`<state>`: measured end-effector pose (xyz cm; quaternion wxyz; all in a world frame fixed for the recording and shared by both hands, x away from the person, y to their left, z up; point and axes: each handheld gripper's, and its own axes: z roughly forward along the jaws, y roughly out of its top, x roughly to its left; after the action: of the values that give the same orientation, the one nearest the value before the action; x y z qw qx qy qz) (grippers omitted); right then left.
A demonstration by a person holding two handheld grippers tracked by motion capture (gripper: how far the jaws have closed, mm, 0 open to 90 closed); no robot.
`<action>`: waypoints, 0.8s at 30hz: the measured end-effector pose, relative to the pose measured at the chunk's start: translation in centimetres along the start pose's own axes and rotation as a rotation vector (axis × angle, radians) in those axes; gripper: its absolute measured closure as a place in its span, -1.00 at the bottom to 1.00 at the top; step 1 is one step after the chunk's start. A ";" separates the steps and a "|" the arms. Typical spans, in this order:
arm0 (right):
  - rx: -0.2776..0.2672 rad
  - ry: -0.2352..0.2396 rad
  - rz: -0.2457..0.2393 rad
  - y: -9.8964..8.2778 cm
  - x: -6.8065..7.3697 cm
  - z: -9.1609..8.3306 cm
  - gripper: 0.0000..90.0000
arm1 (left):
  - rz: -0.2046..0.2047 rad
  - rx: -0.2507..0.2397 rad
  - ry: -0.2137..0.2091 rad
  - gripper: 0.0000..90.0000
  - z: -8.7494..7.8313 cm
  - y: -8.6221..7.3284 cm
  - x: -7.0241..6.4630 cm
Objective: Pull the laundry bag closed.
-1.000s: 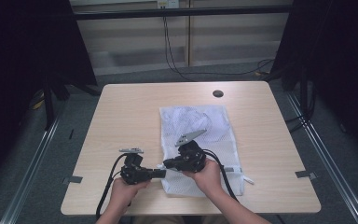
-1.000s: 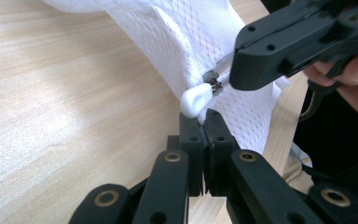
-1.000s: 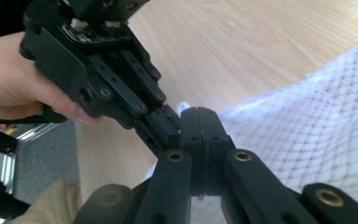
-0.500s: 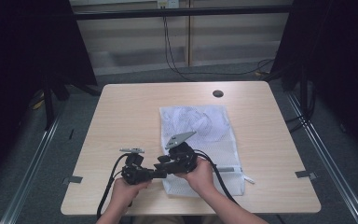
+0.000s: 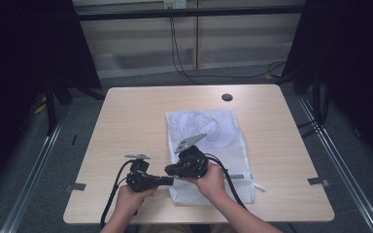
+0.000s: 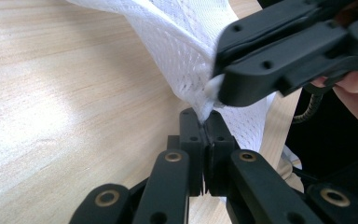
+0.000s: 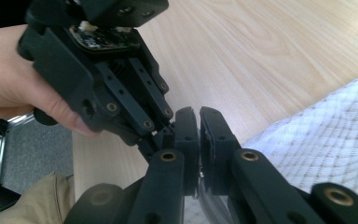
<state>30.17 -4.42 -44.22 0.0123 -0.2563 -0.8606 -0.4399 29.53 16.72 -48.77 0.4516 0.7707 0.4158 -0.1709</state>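
A white mesh bag [image 5: 223, 141] lies flat on the wooden table, right of the middle. My two grippers meet tip to tip at its near left corner. The left gripper [image 5: 166, 181] is shut, and the left gripper view shows a pinch of mesh [image 6: 177, 42] caught between its tips [image 6: 205, 122]. Just above it, the right gripper [image 6: 218, 89] clamps a fold of the same corner. Its jaws have just been closing, with mesh between them. In the right gripper view its pads [image 7: 199, 122] stand nearly together, beside the left gripper [image 7: 167, 133] and the mesh [image 7: 326, 140].
The table [image 5: 136, 121] has a dark round hole [image 5: 227, 97] near its far edge. The bag's zip pull [image 5: 260, 187] sticks out at its near right corner. Cables trail from both grippers over the near edge. Metal rails run along the floor on both sides.
The right gripper has shifted a little to the left, up against the left gripper, at the bag's near left corner. The left gripper has stayed where it was.
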 end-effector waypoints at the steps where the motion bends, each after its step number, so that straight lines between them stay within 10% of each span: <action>1: -0.004 -0.001 -0.001 -0.1 0.0 -0.1 0.91 | -0.016 -0.003 -0.005 0.97 -0.1 0.0 0.0; 24: 0.029 -0.002 -0.039 -1.3 0.6 -1.1 1.00 | -0.056 -0.061 0.015 0.98 -0.9 0.1 0.4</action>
<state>28.81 -5.65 -44.35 0.0067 -0.2395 -0.8717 -0.4275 29.78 17.68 -48.51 0.4669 0.7458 0.4456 -0.1651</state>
